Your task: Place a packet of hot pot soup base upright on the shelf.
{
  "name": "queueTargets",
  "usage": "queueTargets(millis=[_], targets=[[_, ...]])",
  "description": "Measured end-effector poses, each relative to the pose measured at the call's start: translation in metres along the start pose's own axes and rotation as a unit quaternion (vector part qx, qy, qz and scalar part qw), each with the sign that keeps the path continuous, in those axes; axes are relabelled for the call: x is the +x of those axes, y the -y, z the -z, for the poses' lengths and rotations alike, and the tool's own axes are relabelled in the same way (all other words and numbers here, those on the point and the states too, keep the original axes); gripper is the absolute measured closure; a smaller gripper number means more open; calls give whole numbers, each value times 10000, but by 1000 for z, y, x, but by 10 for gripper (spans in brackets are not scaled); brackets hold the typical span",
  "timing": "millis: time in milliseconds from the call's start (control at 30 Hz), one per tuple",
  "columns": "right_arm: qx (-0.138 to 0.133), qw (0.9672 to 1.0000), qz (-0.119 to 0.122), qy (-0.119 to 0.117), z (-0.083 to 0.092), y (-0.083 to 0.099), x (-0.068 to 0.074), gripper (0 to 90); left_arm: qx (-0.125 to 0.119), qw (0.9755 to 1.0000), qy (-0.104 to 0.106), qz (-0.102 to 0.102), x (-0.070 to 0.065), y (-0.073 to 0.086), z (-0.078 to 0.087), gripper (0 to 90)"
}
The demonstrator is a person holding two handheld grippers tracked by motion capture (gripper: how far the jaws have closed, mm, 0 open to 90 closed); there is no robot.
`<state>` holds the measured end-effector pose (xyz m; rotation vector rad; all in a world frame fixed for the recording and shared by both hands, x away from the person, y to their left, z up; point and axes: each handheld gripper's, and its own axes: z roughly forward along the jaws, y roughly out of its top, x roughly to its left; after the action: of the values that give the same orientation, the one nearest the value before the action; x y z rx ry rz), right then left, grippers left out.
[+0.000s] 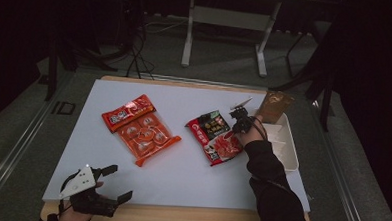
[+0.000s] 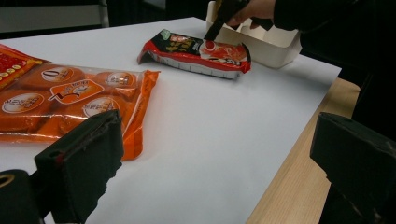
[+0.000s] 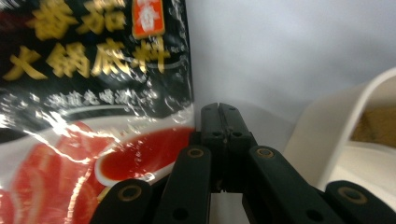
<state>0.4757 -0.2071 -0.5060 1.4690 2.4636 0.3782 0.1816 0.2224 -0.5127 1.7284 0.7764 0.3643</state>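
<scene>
Right gripper (image 1: 242, 114) is pressing onto the red-and-black sauce packet (image 1: 216, 136)

Its fingers (image 3: 219, 122) are sitting together, empty; left gripper (image 1: 112, 183), fingers apart, is resting at the tabletop (image 1: 196, 175) edge.

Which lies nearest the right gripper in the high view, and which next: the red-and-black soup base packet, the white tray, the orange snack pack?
From the right gripper:
1. Red-and-black soup base packet, right at its tip.
2. White tray, just to its right.
3. Orange snack pack, far left, mid-table.

We see a white surface (image 1: 181, 175) on a wooden board. The orange snack pack (image 1: 147, 137) lies left of the hotpot base packet (image 1: 215, 136); the white tray (image 1: 288, 144) lies right of that packet.
</scene>
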Motion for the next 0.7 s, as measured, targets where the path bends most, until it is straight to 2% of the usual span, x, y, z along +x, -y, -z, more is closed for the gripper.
queueTargets(millis=[200, 333, 533, 600, 700], targets=[[35, 10000, -21, -37, 2, 1, 1, 900, 1, 10000, 5, 6, 0, 0, 0, 29], [178, 9994, -59, -280, 4, 5, 2, 900, 5, 10000, 3, 1, 0, 0, 0, 29], [208, 9988, 137, -426, 8, 10, 11, 900, 15, 10000, -1, -12, 0, 0, -1, 29], [287, 9981, 139, -530, 9, 12, 14, 900, 15, 10000, -1, -5, 0, 0, -1, 29], [456, 9959, 297, -721, 12, 14, 22, 900, 9, 10000, 0, -2, 0, 0, -1, 29]])
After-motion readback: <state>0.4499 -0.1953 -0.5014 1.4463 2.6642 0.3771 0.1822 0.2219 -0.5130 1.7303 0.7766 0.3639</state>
